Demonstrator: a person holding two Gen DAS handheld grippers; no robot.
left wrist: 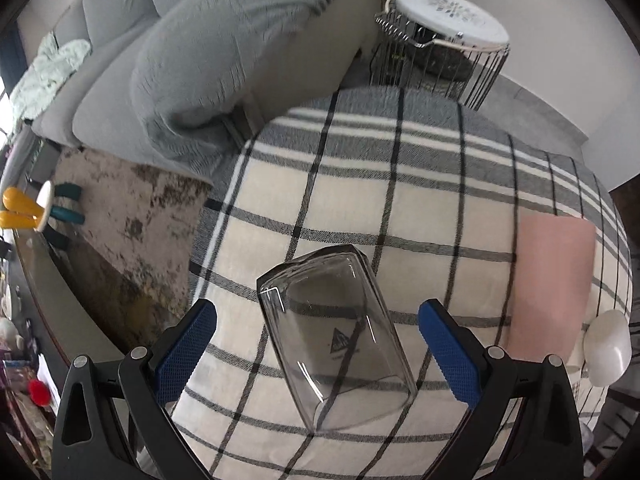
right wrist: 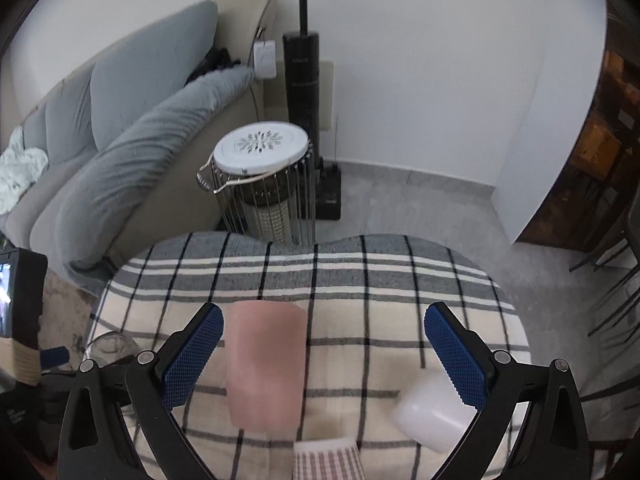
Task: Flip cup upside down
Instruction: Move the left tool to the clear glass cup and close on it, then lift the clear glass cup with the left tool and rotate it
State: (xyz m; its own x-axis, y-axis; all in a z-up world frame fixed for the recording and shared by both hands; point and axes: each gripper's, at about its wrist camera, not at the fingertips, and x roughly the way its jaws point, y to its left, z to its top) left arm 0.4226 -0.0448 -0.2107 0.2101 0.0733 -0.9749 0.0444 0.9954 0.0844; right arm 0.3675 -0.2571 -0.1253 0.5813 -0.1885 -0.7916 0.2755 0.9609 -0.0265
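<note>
Both tongs are spread wide with nothing between the pads: my left gripper (left wrist: 318,344) frames the clear glass cup (left wrist: 334,340), my right gripper (right wrist: 324,354) hovers over the pink cup (right wrist: 266,364) and a white cup (right wrist: 434,416).

On the checked cloth (left wrist: 420,208) the glass cup seems to rest with its wide end toward me and its narrower closed end away; whether it stands or lies tilted I cannot tell. It looks empty. I judge it rigid, smooth, slippery and breakable, moderately heavy. I would take it across the middle of its wall, squeezing gently. The pink cup's inside is hidden.
</note>
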